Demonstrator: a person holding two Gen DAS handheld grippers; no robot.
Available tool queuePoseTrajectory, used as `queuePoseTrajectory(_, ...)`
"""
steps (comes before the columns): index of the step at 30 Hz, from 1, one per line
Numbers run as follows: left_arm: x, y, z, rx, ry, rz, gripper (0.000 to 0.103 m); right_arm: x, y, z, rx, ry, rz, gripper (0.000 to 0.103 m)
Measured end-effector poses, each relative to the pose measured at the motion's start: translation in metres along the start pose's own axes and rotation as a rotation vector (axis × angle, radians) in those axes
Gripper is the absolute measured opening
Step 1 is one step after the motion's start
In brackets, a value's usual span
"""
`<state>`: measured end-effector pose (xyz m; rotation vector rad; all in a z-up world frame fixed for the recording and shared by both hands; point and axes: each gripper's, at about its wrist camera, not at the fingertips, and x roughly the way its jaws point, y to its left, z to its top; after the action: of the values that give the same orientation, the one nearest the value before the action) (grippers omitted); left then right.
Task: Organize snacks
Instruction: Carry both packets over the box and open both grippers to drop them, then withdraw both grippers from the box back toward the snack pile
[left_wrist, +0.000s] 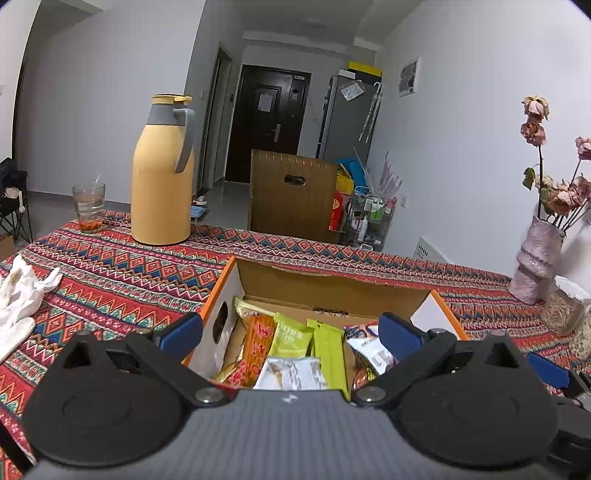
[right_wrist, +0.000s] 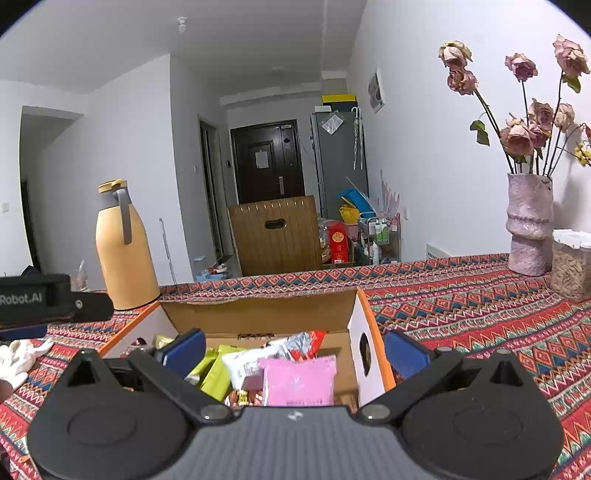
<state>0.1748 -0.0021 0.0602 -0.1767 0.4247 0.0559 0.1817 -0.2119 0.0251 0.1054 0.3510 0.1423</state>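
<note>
Left wrist view: the left gripper (left_wrist: 291, 332) hangs spread wide, holding nothing, over the cardboard box (left_wrist: 332, 286) of snack packets (left_wrist: 288, 338) on the patterned tablecloth (left_wrist: 110, 269). The right gripper (right_wrist: 295, 349) gapes empty above a pink packet (right_wrist: 299, 380) in that box. A yellow thermos (left_wrist: 162, 173) stands behind.

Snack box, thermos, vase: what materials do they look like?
Snack box: corrugated cardboard, raw brown inside, white printed outside with orange edges. Thermos: smooth satin yellow shell, plastic or coated metal, can't tell; grey handle looks plastic. Vase: rough, lumpy pink surface, probably ceramic or plaster.
</note>
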Motion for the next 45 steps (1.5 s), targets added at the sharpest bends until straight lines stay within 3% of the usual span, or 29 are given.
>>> queuePoseTrajectory(10,-0.032,0.020,-0.029,0.061,0.052,0.051,0.103,-0.028,-0.001,-0.023,-0.016,0.057,0.004,0.103)
queuePoseTrajectory(19,-0.068,0.064,-0.060,0.048,0.091,0.095,0.103,-0.030,0.000,-0.049,-0.052,0.218,-0.058,0.103)
queuePoseTrajectory(31,-0.094,0.092,-0.077,0.047,0.102,0.064,0.103,-0.039,0.009,-0.055,0.028,0.266,-0.113,0.103)
queuePoseTrajectory(38,-0.086,0.096,-0.075,0.024,0.104,0.056,0.103,-0.037,0.017,-0.057,0.010,0.279,-0.096,0.103)
queuePoseTrajectory(45,-0.066,0.095,-0.068,0.011,0.093,-0.015,0.103,-0.037,0.017,-0.065,-0.022,0.287,-0.079,0.103)
